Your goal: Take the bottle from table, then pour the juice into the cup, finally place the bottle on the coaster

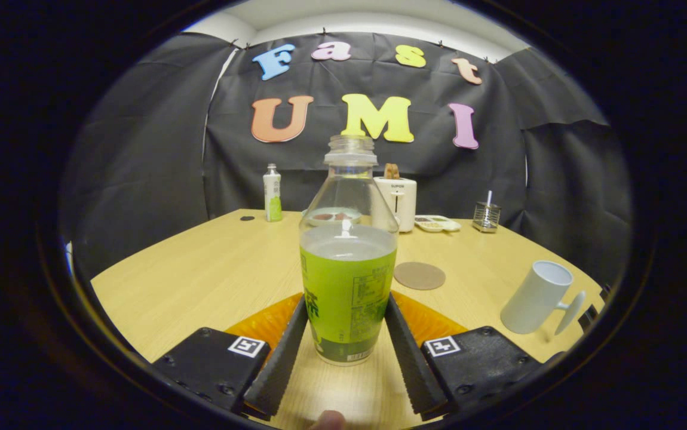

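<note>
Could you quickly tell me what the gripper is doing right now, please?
Gripper: jaws shut on the bottle, one against each side, bottle upright on the table.

wooden table (200,280), bottle (348,280), coaster (419,276), cup (538,297)

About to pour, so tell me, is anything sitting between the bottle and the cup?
Nothing visible. The bottle stands between the tongs, both fingers against its sides. The cup sits beyond them to one side, bare table between; the coaster lies farther back.
</note>
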Available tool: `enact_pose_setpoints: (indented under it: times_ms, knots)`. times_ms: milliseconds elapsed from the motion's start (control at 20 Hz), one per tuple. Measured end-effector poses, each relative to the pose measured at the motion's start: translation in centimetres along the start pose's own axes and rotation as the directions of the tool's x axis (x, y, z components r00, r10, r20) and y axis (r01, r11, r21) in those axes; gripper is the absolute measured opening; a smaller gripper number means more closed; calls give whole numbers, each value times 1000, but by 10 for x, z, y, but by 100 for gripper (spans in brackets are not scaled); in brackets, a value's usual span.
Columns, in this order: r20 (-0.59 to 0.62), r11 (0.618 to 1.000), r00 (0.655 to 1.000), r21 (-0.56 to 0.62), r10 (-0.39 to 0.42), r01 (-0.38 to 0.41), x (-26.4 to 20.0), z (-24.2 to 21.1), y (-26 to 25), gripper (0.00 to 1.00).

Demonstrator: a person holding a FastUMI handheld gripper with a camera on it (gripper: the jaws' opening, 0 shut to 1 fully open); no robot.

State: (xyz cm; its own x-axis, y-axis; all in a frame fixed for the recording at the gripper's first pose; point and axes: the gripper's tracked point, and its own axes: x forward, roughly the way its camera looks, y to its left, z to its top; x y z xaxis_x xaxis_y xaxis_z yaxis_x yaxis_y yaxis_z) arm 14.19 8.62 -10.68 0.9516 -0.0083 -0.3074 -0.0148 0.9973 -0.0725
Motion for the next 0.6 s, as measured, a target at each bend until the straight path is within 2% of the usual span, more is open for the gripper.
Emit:
enact_pose_setpoints:
  times_ms: [400,600]
  knots:
    - [-14,984,997,167,70,-67,-17,20,-14,80]
    - [20,934,994,341,104,-104,-25,34,-29,79]
